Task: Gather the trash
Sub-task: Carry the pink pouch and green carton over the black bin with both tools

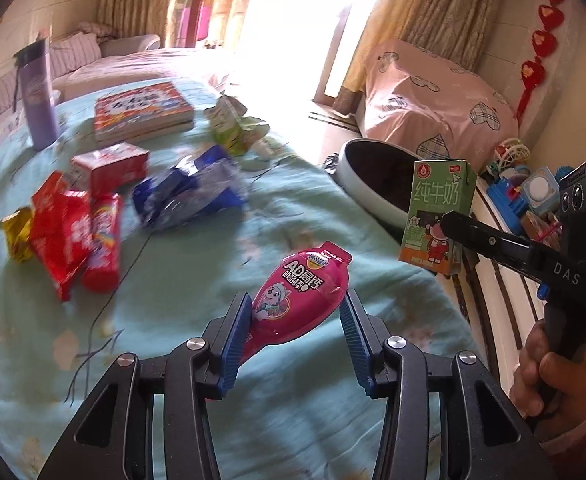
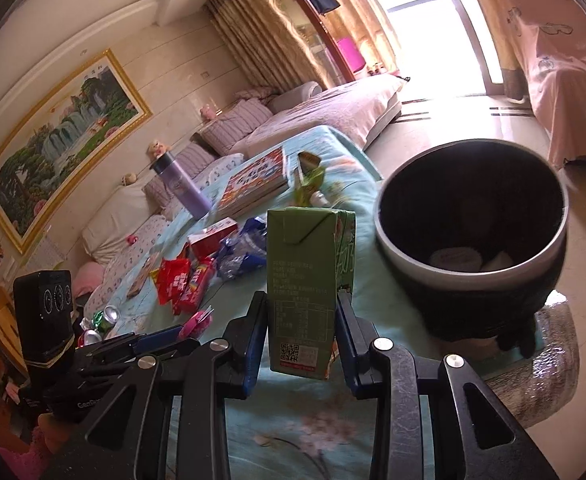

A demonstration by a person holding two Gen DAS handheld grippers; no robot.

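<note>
My left gripper (image 1: pixel 296 311) is open, its jaws on either side of a pink snack pouch (image 1: pixel 297 300) that lies on the teal cloth. My right gripper (image 2: pixel 301 312) is shut on a green milk carton (image 2: pixel 309 292) and holds it upright above the table, left of the dark trash bin (image 2: pixel 473 236). The carton also shows in the left wrist view (image 1: pixel 437 216), in front of the bin (image 1: pixel 377 176). Red wrappers (image 1: pixel 73 236), a blue and silver bag (image 1: pixel 189 192), a red box (image 1: pixel 111 166) and a crumpled green carton (image 1: pixel 229 124) lie further off on the cloth.
A purple bottle (image 1: pixel 37 96) and a colourful book (image 1: pixel 143 110) stand at the far side of the table. Toys (image 1: pixel 525 188) lie on the floor at right. A pink-covered piece of furniture (image 1: pixel 433 108) stands behind the bin. A sofa (image 2: pixel 313 116) runs along the wall.
</note>
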